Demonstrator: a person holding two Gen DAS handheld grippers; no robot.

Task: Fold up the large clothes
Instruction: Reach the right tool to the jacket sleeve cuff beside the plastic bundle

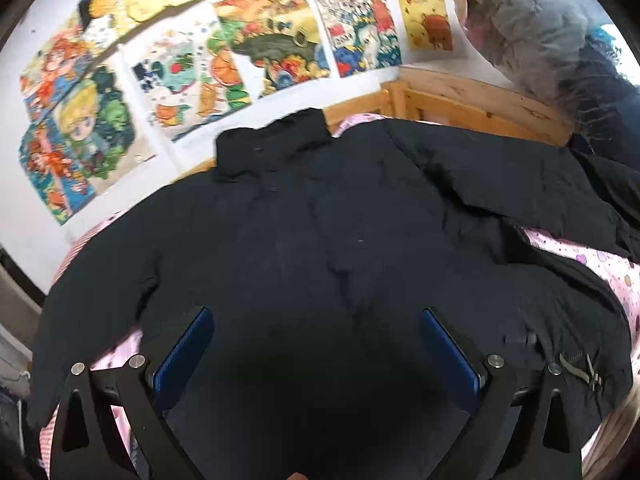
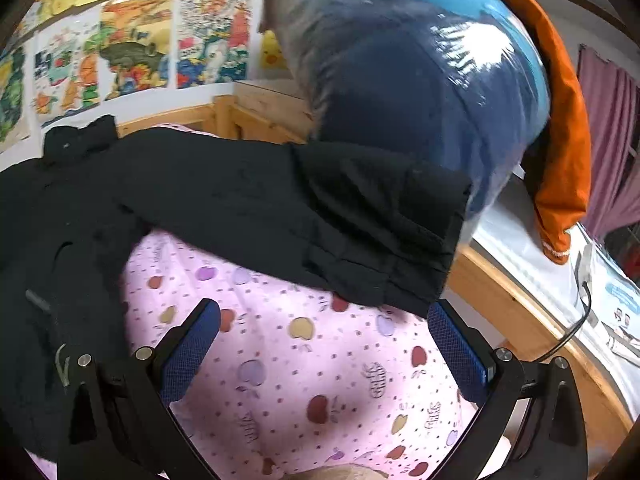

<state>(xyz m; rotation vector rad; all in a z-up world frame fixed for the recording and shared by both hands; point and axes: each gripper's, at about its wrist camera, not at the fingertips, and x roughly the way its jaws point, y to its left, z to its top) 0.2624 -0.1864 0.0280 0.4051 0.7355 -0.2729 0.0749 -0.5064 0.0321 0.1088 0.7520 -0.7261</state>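
Left gripper (image 1: 316,322) spread wide, holding nothing, above a big black coat (image 1: 320,240) lying flat on the pink bed sheet (image 2: 304,360), coat's sleeve (image 2: 320,216) stretched out to the right, right gripper (image 2: 324,320) spread wide over the sheet, just below the sleeve's end.

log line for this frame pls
stage: pre-fold | black jacket spread flat on pink bedsheet | left gripper open above jacket | right gripper open near sleeve
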